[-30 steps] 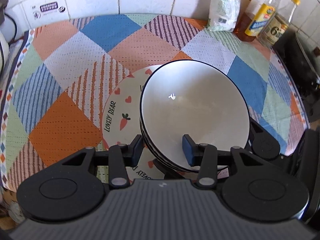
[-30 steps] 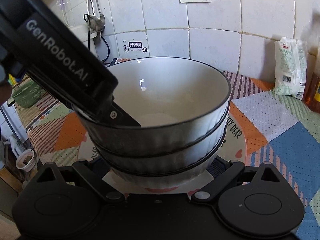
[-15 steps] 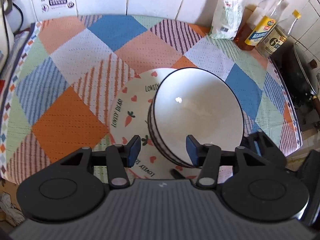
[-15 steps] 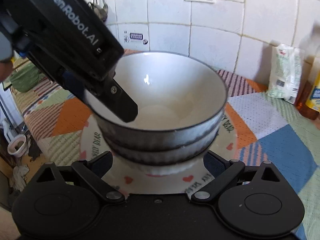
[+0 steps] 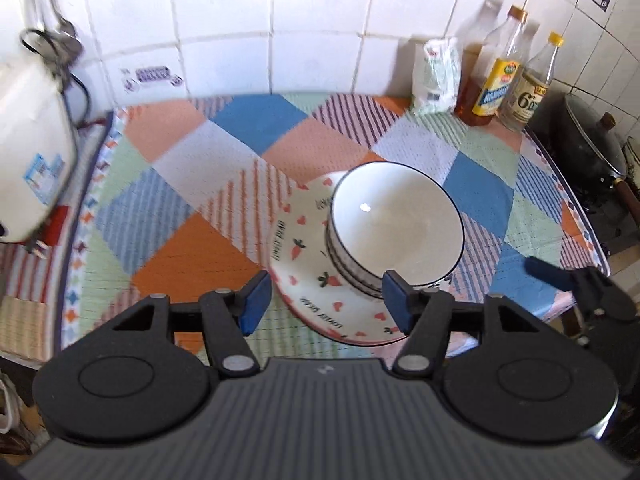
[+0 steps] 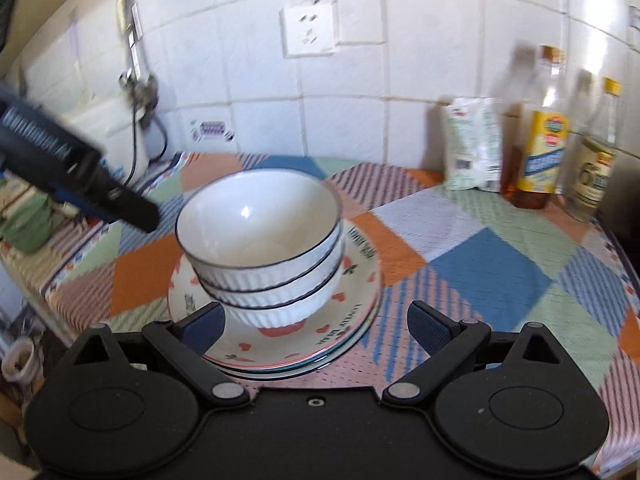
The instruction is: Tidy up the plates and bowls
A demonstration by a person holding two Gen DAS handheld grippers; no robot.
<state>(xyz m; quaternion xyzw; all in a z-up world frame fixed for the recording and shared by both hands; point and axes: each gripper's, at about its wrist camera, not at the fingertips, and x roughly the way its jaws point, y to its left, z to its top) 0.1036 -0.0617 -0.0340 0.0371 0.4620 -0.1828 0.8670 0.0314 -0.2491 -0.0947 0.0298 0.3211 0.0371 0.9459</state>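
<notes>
Both hand-held grippers, left (image 5: 326, 307) and right (image 6: 316, 326), gape empty; ribbed white bowls (image 6: 260, 248) (three, nested) sit on glossy round plates (image 6: 352, 320) at twelve o'clock.

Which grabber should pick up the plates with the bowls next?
Probably the right gripper: its open jaws straddle the near rim of the plates under the bowls. The left gripper is open too, but beside the stack.

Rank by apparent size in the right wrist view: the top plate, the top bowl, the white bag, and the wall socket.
1. Top plate, widest.
2. Top bowl.
3. White bag and wall socket: they look nearly alike, and both stand farther from the camera, so I leave them unranked.
</notes>
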